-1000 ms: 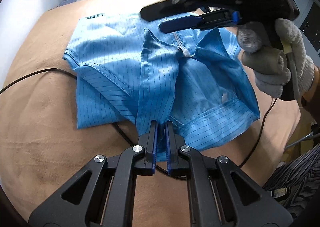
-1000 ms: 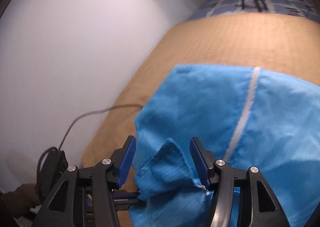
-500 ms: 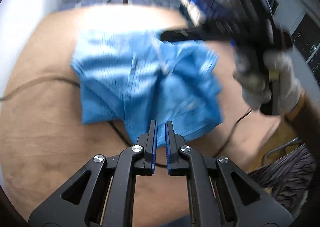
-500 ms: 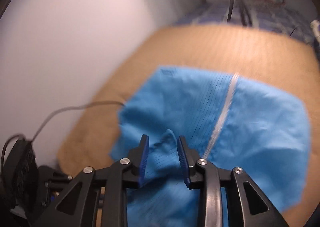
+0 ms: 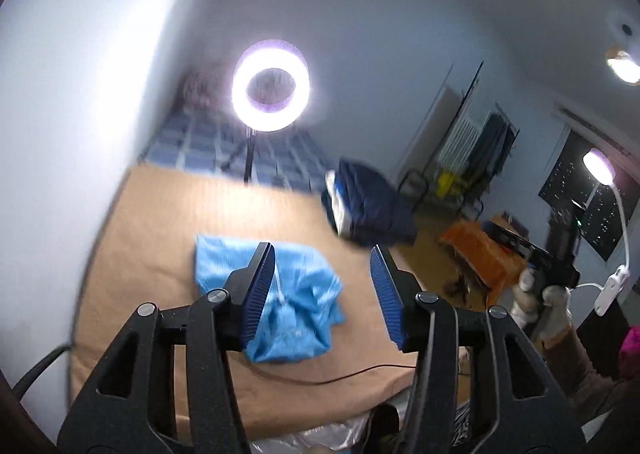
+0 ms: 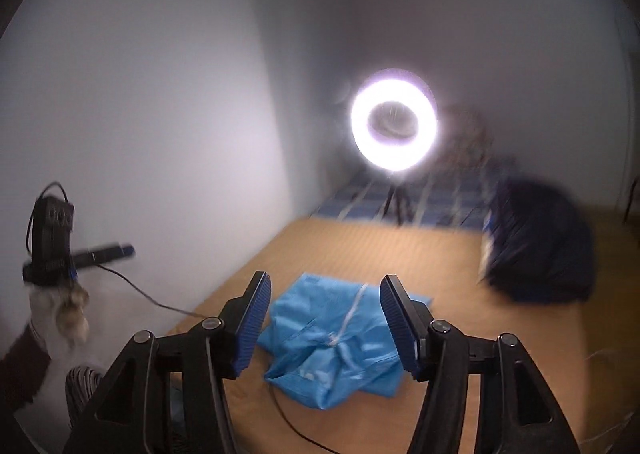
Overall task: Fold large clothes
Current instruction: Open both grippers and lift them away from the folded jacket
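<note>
Blue garment (image 5: 276,302) lies bunched on the tan bed cover (image 5: 168,222), nearer its front edge, well below both my grippers. My left gripper (image 5: 322,296) and right gripper (image 6: 326,324) are opening, nothing between their jaws. Only the left view shows the orange cloth (image 5: 476,254); both show the ring light (image 6: 394,126).

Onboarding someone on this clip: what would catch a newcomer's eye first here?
The glaring ring light on its stand at the far end of the bed dominates both views. Below it, a crumpled blue garment lies on the tan cover, a dark bundle off to its right. Both claws, left and right, frame the garment from above, opening with nothing between them.
</note>
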Demonstrator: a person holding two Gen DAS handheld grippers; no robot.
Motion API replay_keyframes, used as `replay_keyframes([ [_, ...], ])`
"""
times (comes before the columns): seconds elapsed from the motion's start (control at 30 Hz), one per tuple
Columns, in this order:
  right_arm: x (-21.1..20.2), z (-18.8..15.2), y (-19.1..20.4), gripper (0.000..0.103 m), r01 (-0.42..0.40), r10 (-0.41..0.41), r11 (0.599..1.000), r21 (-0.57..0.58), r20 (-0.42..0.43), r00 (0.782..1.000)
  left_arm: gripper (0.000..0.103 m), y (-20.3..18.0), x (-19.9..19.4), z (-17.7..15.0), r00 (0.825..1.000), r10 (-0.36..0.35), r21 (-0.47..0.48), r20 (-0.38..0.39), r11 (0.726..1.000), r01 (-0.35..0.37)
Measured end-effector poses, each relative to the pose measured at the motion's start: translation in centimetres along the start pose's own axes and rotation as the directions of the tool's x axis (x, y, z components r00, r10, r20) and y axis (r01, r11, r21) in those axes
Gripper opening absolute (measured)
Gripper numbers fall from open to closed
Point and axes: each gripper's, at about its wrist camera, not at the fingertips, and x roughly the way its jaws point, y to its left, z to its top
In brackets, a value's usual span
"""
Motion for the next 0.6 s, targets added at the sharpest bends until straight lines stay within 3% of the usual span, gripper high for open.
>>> replay_keyframes([
  [0.13, -6.8, 2.6, 1.6, 0.066, 0.056, -0.052, 0.997, -0.055, 0.073, 0.996, 0.055, -1.9, -5.2, 2.5, 0.995, 0.04, 0.041, 0.094, 0.998, -0.044],
  [0.27, -10.0, 3.7, 1.8, 0.067, 0.068, -0.062, 0.996, -0.057, 0.096, 0.993, 0.06, -2.1, -7.4, 3.1, 0.992, 0.057, 0.03, 0.115, 0.998, -0.061],
  [0.37, -9.8, 3.1, 1.2, 0.067, 0.079, -0.077, 0.997, -0.024, 0.078, 0.994, 0.06, -1.5, -6.8, 2.5, 0.992, 0.088, 0.031, 0.089, 0.995, -0.091],
  [0.5, -8.6, 1.3, 0.2, 0.067, 0.129, -0.129, 0.992, -0.002, -0.005, 0.992, 0.06, -0.2, -5.3, 1.5, 0.99, 0.144, 0.016, -0.004, 0.989, -0.144],
  [0.6, -8.6, 1.5, -0.5, 0.066, 0.164, -0.165, 0.986, -0.015, -0.06, 0.984, 0.06, -0.1, -6.7, 2.7, 0.986, 0.163, 0.023, 0.017, 0.986, -0.164],
])
